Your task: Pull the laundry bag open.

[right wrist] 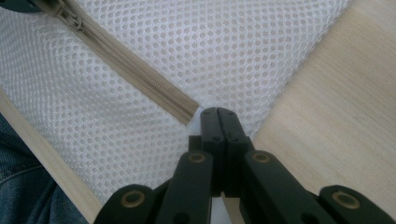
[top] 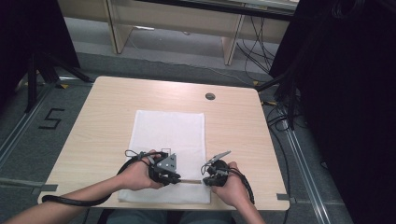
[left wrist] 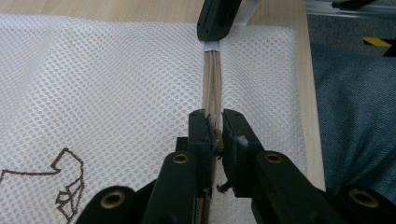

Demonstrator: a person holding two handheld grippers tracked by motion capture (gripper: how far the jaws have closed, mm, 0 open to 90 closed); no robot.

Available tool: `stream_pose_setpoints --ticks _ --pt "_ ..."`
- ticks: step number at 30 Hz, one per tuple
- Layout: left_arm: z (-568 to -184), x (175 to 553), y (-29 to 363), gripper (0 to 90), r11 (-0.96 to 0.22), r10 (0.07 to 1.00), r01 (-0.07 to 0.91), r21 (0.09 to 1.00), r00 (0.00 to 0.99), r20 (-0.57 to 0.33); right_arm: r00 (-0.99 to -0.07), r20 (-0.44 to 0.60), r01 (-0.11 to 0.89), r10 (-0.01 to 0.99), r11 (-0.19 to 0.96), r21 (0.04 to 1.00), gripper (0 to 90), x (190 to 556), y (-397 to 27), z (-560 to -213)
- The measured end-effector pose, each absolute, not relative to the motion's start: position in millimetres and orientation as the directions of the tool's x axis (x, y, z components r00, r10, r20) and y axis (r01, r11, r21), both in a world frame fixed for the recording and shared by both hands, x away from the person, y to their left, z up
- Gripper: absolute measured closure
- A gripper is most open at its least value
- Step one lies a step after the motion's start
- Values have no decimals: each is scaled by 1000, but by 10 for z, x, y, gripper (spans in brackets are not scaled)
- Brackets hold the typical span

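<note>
A white mesh bag (top: 168,135) lies flat on the wooden table (top: 107,102), with a beige zipper (top: 191,181) running along its near edge. My left gripper (top: 179,180) is shut on the zipper pull (left wrist: 215,140) at the strip's left part. My right gripper (top: 203,181) faces it from the right and is shut on the bag's fabric at the zipper's end (right wrist: 194,114). In the left gripper view the zipper (left wrist: 213,79) runs straight ahead to the right gripper (left wrist: 215,21). In the right gripper view the zipper (right wrist: 135,74) runs off to the upper left, where the slider (right wrist: 70,18) shows.
The table's near edge (right wrist: 51,168) runs just below the bag, with the person's lap in jeans (left wrist: 355,121) beyond it. A round cable hole (top: 210,96) sits at the table's far side. A brown stitched mark (left wrist: 65,186) is on the mesh.
</note>
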State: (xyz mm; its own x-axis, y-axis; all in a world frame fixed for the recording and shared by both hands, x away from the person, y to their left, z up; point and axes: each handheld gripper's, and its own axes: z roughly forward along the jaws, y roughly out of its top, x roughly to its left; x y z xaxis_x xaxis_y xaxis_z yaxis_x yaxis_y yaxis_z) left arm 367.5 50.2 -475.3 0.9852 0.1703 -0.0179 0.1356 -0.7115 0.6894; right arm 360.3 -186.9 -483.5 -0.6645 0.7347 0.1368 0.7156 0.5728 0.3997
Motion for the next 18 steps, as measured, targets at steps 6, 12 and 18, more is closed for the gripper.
stream_pose_setpoints --ticks 6,12,18 --pt "-4750 3671 538 819 -708 176 141 692 984 -20 -663 124 714 738 574 401 900 3610 -1876 -4837" --pt "-4749 3671 565 820 -706 177 142 694 984 -22 -657 127 721 743 570 393 900 3602 -1874 -4828" --pt "-4749 3678 590 819 -705 176 144 694 984 -25 -675 104 701 731 590 401 900 3621 -1893 -4842"
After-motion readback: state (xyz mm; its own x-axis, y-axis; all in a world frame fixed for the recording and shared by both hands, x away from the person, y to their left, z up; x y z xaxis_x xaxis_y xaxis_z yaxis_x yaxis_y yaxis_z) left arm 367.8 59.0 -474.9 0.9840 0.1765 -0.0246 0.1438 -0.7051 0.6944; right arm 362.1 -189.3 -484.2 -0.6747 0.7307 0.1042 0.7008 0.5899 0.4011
